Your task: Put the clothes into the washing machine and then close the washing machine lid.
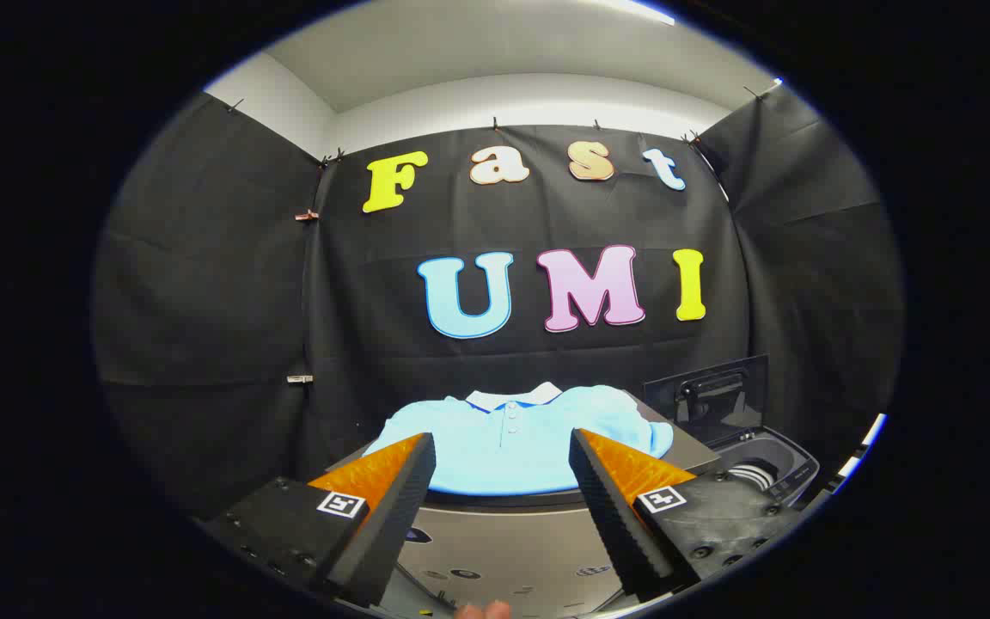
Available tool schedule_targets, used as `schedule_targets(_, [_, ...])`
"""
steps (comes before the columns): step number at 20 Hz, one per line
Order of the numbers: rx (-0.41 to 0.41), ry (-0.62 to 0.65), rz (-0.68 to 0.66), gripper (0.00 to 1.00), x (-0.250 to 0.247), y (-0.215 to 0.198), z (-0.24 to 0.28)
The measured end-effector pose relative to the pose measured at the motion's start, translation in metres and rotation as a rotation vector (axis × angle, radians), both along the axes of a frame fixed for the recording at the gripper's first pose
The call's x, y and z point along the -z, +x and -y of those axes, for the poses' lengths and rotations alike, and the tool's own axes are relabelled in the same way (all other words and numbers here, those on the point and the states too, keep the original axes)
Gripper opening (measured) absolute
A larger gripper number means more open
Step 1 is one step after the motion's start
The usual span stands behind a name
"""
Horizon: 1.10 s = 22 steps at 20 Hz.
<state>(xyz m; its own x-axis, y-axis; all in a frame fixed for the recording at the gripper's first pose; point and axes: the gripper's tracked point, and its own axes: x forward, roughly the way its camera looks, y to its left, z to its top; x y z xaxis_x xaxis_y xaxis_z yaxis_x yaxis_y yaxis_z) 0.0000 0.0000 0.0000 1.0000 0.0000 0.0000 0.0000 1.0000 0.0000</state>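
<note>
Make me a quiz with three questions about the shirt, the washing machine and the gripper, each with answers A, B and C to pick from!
1. Where is the shirt?
A. Lying on a raised surface just beyond the fingers
B. Hanging on the booth wall
C. Inside the washing machine

2. What colour is the shirt's body?
A. Red
B. Light blue
C. Green

3. How is the washing machine lid?
A. Shut flat
C. Taken off and lying on the shirt
B. Standing open

Answers:
1. A, since the folded shirt lies flat ahead of the gripper, whose fingers are open and hold nothing.
2. B, since the cloth is light blue with a white collar.
3. B, since the lid stands upright behind the washing machine opening, beside the shirt.
</note>
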Motion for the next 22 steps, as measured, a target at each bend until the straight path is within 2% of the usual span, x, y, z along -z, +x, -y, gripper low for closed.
schedule_targets(22, [0.005,-0.026,-0.009,0.99,0.0046,0.0049,-0.0017])
